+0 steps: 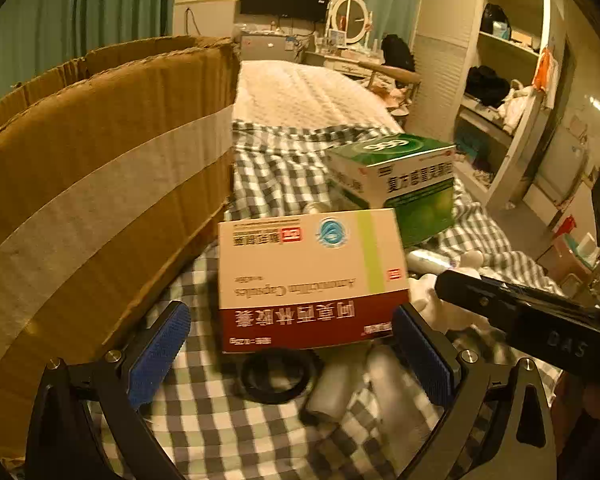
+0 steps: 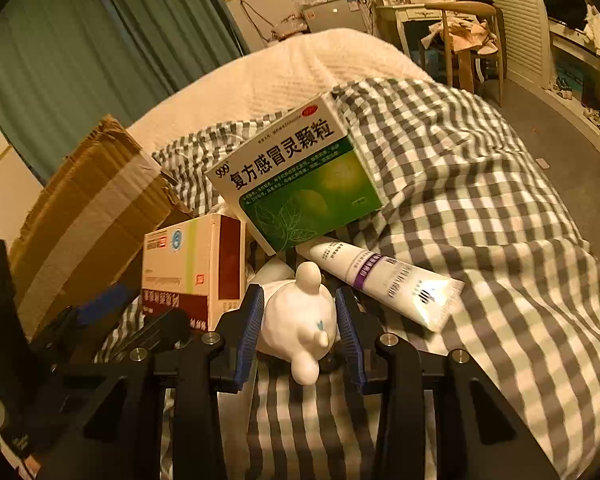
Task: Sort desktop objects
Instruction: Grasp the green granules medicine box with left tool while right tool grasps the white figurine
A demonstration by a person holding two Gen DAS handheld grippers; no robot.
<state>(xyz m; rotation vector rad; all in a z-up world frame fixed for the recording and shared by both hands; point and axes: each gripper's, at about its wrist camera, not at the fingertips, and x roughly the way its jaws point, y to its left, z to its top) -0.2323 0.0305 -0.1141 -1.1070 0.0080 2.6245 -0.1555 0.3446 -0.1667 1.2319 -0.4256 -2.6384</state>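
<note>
A red-and-white medicine box [image 1: 312,280] [image 2: 188,268] lies on the checked blanket between the fingers of my left gripper [image 1: 292,344], which is open wide; a gap shows at its left pad [image 1: 160,352]. Behind the red-and-white box, a green medicine box [image 1: 404,176] [image 2: 300,184] leans tilted. My right gripper [image 2: 300,322] is shut on a white figurine [image 2: 300,336], with a blue pad pressed against each side. A white tube [image 2: 384,284] lies just right of the figurine, its far end under the green box. From the left wrist view the right gripper's fingers are hidden.
A tall cardboard box [image 1: 100,184] [image 2: 88,216] with a tape stripe stands close on the left. A black ring [image 1: 278,374] and white bottles [image 1: 332,392] lie under the left gripper. The checked blanket [image 2: 480,200] spreads to the right, and the bed's edge drops off beyond it.
</note>
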